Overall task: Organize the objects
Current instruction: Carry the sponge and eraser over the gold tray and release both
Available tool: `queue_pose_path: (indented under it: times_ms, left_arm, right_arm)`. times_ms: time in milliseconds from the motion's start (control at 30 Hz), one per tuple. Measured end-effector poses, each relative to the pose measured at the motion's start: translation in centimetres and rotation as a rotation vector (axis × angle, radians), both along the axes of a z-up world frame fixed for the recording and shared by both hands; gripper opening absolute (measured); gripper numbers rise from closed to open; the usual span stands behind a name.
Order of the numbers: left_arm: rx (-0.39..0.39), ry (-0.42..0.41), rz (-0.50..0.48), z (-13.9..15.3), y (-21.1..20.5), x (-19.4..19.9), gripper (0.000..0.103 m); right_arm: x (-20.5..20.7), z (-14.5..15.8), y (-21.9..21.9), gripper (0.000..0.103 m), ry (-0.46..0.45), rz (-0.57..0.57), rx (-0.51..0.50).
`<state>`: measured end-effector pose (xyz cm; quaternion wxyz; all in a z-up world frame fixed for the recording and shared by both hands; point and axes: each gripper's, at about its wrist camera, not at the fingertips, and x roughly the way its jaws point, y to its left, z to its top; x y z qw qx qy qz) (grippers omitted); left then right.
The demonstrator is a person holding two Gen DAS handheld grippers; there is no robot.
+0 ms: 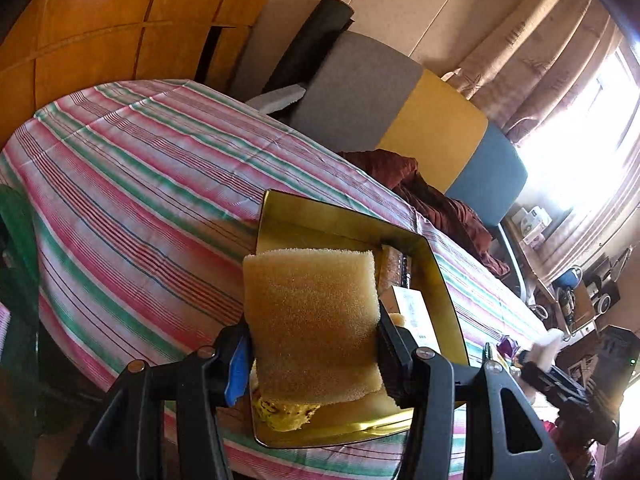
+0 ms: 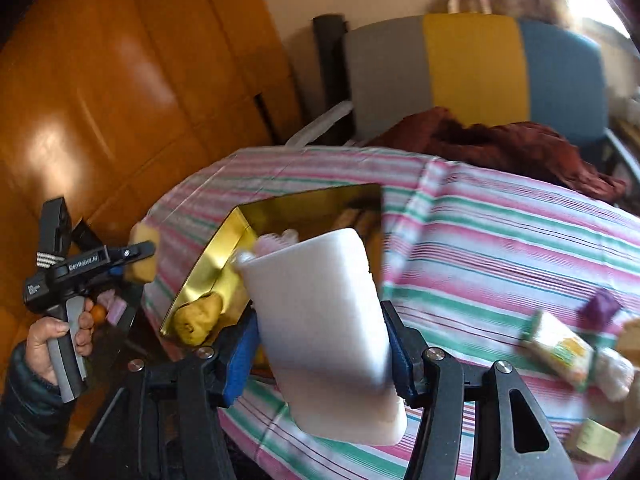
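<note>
1. The left gripper (image 1: pixel 314 344) has its jaws clamped on a yellow sponge (image 1: pixel 316 320), one finger pressed into each side so the foam bulges between them.
2. The sponge hangs over the near part of a gold tray (image 1: pixel 444 280) that sits on the worktop (image 1: pixel 140 184), which is covered by a pink, green and white striped cloth.
3. Inside the tray, beyond the sponge, lie a pale box with printed text (image 1: pixel 416 312) and a darker item behind it — too hidden to name. A lumpy yellow piece (image 1: pixel 286 418) rests at the tray's near edge, below the sponge.
4. The right gripper (image 2: pixel 324 344) has its jaws closed on a white block (image 2: pixel 320 320), held tilted above the worktop and just beside the gold tray's near corner.
5. In the right wrist view the left gripper shows at the far left with its sponge, a hand (image 2: pixel 52 336) wrapped around its grey handle.
6. Loose things lie on the cloth to the right: a green-and-white packet (image 2: pixel 560 352), a purple item (image 2: pixel 600 306) and a small yellowish box (image 2: pixel 596 440) — all blurred.
7. Behind the worktop stands a chair (image 2: pixel 476 64) with grey, yellow and blue panels and a dark red cloth (image 2: pixel 516 144) heaped on it.
</note>
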<state>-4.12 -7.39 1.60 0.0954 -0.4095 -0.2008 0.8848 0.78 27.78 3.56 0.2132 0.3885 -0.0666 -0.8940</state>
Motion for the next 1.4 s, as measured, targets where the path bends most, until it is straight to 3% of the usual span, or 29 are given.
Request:
queue_pose_path:
  times_ms: [167, 400, 500, 533, 567, 633, 833, 1033, 1400]
  left_arm:
    - [0.001, -0.003, -0.044, -0.3, 0.9, 0.3, 0.053]
    - [0.025, 0.0, -0.154, -0.5, 3.6, 0.9, 0.053]
    - [-0.001, -0.021, -0.192, -1.3, 5.4, 0.8, 0.056]
    - [-0.013, -0.032, -0.201, -1.6, 5.9, 0.8, 0.058]
    - [-0.032, -0.042, -0.2, -2.0, 6.3, 0.8, 0.061]
    - [-0.078, -0.075, -0.19, -3.0, 7.0, 0.6, 0.067]
    - [-0.089, -0.112, -0.169, -4.1, 6.9, 0.6, 0.068]
    - [-0.092, -0.084, -0.118, -3.2, 6.2, 0.8, 0.068]
    - [-0.191, -0.033, -0.104, -1.8, 7.0, 1.6, 0.068]
  right_arm:
    - [-1.4, -1.4, -2.9, 0.058, -0.032, 0.048, 0.032]
    - [-2.5, -3.2, -3.9, 0.06, -0.088, 0.06, 0.047]
    - [-3.0, -4.0, -3.5, 0.067, -0.117, 0.038, 0.033]
    - [-3.1, -4.2, -3.4, 0.074, -0.122, 0.026, 0.029]
    - [-3.2, -4.4, -3.2, 0.084, -0.122, 0.008, 0.036]
    - [-3.4, -4.7, -2.6, 0.093, -0.127, -0.025, 0.036]
    - [-2.5, -4.6, -1.4, 0.094, -0.125, -0.048, 0.018]
    - [-1.3, -4.2, -0.6, 0.096, -0.11, -0.077, 0.008]
    - [0.3, -4.1, -2.8, 0.099, -0.039, -0.059, 0.142]
